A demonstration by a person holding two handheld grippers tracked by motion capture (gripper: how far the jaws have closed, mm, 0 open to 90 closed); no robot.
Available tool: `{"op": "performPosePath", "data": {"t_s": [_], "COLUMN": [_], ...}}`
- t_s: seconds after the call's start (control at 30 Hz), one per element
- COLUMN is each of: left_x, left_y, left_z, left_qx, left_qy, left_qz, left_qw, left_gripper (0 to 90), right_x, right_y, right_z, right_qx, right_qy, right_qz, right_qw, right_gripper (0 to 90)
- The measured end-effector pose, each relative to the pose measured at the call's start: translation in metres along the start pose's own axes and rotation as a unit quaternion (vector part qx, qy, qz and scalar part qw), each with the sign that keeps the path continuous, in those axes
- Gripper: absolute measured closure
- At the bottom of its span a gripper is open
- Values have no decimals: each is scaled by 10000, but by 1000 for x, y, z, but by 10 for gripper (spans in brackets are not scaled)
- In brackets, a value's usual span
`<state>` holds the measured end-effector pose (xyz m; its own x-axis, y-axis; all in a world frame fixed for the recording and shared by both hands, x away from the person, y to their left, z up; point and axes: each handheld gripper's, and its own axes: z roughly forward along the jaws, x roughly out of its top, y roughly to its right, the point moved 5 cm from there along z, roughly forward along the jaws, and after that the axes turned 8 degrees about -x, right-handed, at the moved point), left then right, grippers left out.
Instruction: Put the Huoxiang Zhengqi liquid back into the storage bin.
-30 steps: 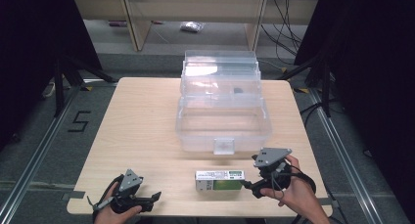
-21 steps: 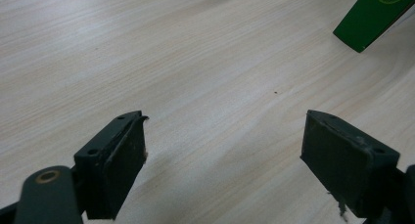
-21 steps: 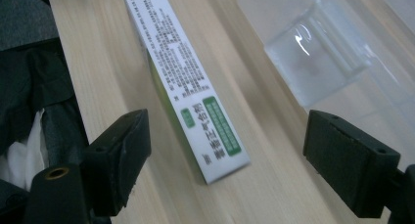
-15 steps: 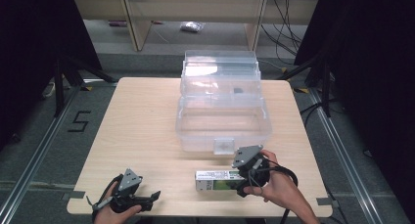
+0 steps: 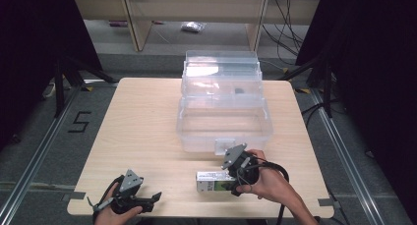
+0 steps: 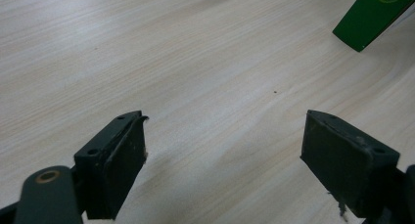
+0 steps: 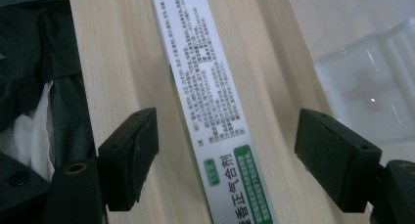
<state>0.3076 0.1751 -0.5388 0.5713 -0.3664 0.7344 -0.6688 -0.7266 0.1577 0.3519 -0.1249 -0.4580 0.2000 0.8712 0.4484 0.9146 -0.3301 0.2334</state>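
step: grasping the medicine box [image 5: 212, 181] so it can go into the clear bin [image 5: 223, 126]
box: flat on table [image 5: 142, 131], near edge, just in front of bin
right hand-held gripper [image 5: 235, 178]: straddles box, jaws closing, gaps both sides, not gripping yet
left hand-held gripper [image 5: 142, 201]: wide open, empty, near-left
next: finish closing on the narrow sides, then lift

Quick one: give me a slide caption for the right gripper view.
Right hand-held gripper, closing, straddles a white-and-green box on the wooden table, pads not yet touching.
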Motion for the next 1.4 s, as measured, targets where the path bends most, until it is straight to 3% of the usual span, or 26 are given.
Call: {"op": "performPosePath", "data": {"t_s": [0.07,0.1,0.17,0.2,0.23,0.27,0.4,0.47,0.5,0.63,0.77,0.87,0.93,1.03,1.13,1.17,1.2,1.27,1.3,1.33,1.4], "left_x": [0,0,0,0,0,0,0,0,1,0,1,1,1,0,1,1,0,1,1,1,1], "left_y": [1,1,0,1,1,1,2,2,1,1,1,2,1,1,1,1,1,1,1,1,1], "left_z": [0,0,-1,0,0,0,1,1,1,0,0,0,0,0,0,0,0,0,0,-1,0], "left_qx": [-7,-3,6,9,-9,-23,2,19,31,8,19,46,29,43,14,10,1,20,29,15,36], "left_qy": [24,-8,-23,34,29,-27,14,19,41,0,16,39,35,54,16,14,26,33,41,23,27], "left_qz": [-14,-27,-15,-23,-13,-1,-25,-29,-37,-16,-8,-39,-14,-15,-14,-5,-2,-3,-11,-9,-30], "left_qw": [10000,10000,10000,10000,10000,10000,10000,10000,10000,10000,10000,10000,10000,10000,10000,10000,10000,10000,10000,10000,10000], "left_gripper": [161,161,161,161,161,161,160,161,160,160,161,160,161,161,161,160,160,161,161,161,161], "right_x": [2,2,3,3,4,4,5,4,5,5,6,4,5,5,5,5,5,5,6,6,6], "right_y": [0,-1,-1,-2,-2,-4,-4,-6,-5,-6,-4,-7,-4,-4,-5,-6,-6,-7,-7,-9,-5], "right_z": [3,3,6,7,9,9,13,13,16,18,22,21,23,25,27,27,28,28,31,30,31], "right_qx": [75,107,171,171,211,208,285,281,344,329,371,259,328,378,413,372,409,403,469,437,438], "right_qy": [-61,-145,-150,-242,-218,-271,-337,-392,-384,-503,-491,-740,-690,-690,-746,-883,-856,-885,-879,-968,-1005], "right_qz": [-79,4,-164,-45,-219,-135,-342,-266,-401,-297,-479,-280,-512,-599,-506,-425,-556,-528,-677,-532,-752], "right_qw": [9999,9998,9996,9996,9993,9993,9984,9985,9979,9978,9970,9965,9958,9951,9951,9945,9939,9939,9927,9929,9911], "right_gripper": [280,290,300,305,313,322,373,386,406,441,465,486,500,514,525,531,537,545,546,547,556]}}
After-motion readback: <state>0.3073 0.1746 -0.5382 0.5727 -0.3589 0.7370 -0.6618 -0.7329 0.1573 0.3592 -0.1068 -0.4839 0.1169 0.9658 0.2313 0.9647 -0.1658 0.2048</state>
